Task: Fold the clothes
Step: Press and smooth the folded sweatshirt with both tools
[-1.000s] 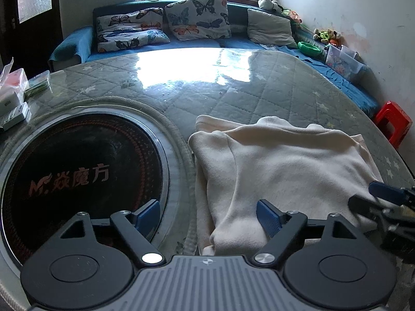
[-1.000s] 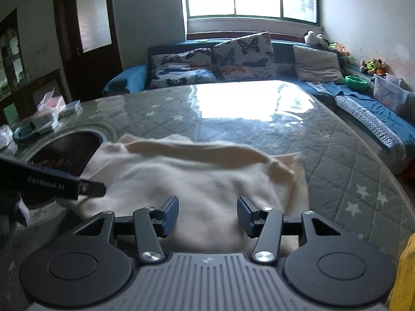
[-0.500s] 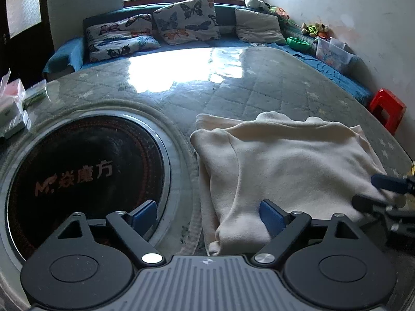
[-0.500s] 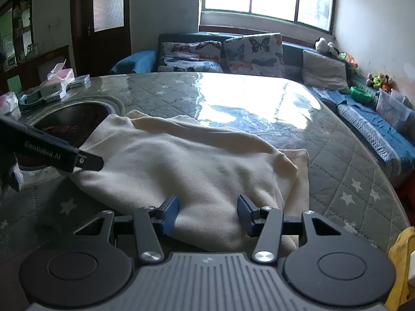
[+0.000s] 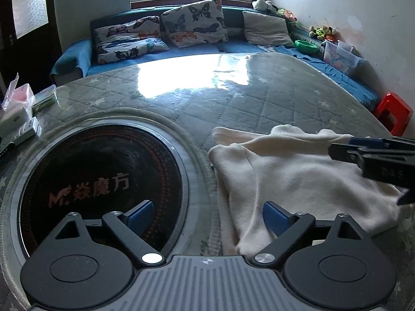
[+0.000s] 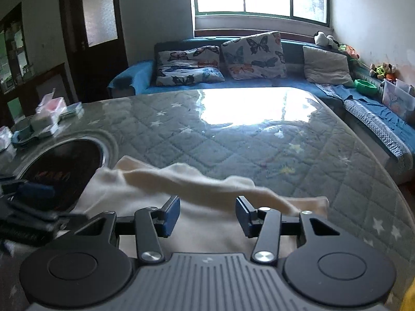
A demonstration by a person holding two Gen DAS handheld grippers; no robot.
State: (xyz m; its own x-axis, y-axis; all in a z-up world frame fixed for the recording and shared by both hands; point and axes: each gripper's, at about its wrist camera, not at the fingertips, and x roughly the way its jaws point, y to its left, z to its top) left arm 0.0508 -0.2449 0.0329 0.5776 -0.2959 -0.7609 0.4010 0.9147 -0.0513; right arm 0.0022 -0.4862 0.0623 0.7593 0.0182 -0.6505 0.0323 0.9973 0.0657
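A cream garment [image 5: 298, 176], folded into a rough rectangle, lies on the quilted grey table [image 5: 259, 98]. My left gripper [image 5: 207, 217] is open at the garment's near left corner; one finger is over the fabric edge, the other over the dark hob [image 5: 98, 176]. My right gripper [image 5: 363, 155] reaches in from the right, above the garment's far right part. In the right wrist view my right gripper [image 6: 207, 216] stands open low over the garment [image 6: 145, 189], nothing pinched. The left gripper [image 6: 33, 207] shows blurred at the left.
A round black hob with lettering [image 6: 62, 165] is set into the table, left of the garment. Small boxes and packets [image 5: 18, 114] crowd the table's left edge. A blue sofa with butterfly cushions [image 5: 192, 23] runs behind. A red stool [image 5: 394, 111] stands at the right.
The right gripper has risen and moved in over the garment's right side, then dropped low over the fabric. The left gripper has shifted only slightly. Both stay open.
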